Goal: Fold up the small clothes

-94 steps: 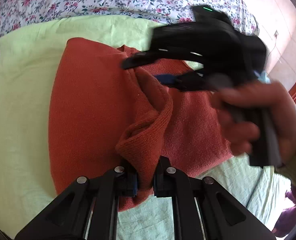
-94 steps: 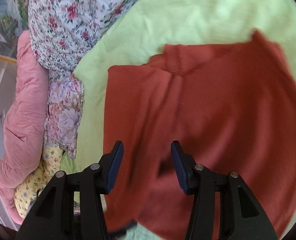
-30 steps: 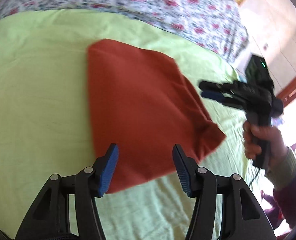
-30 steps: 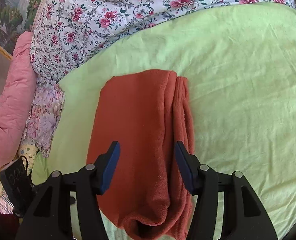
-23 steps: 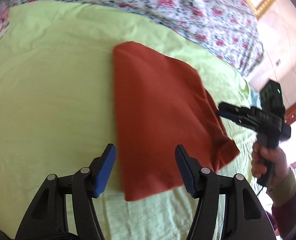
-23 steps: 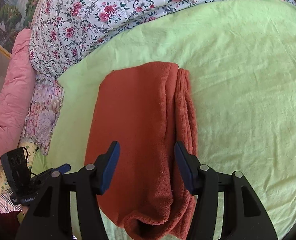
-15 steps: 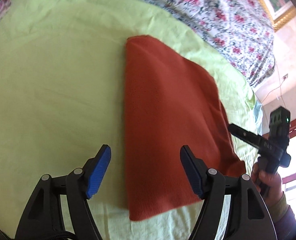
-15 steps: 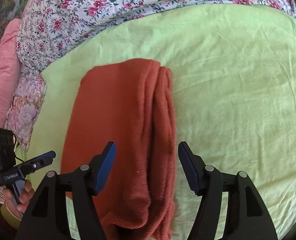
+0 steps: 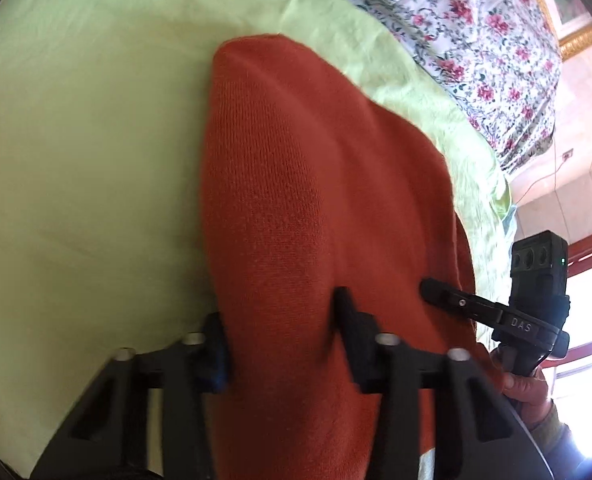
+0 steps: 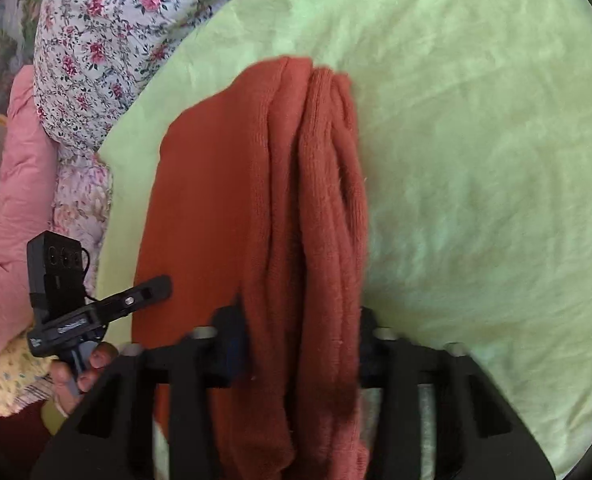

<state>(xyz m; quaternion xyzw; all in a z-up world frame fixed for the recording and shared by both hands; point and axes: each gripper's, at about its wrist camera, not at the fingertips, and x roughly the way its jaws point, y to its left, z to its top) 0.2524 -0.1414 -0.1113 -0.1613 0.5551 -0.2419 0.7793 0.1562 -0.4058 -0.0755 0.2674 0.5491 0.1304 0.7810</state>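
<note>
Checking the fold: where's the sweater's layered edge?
In the right wrist view, the sweater lies on the green sheet, layered edge on its right side, between the right claw's fingers.

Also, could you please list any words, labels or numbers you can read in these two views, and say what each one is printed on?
"DAS": white letters on the black body of the right hand-held gripper, seen in the left wrist view.
A white label on the body of the left hand-held gripper, seen in the right wrist view: too blurred to read.
No text shows on the orange sweater, the green sheet or the floral quilt.
</note>
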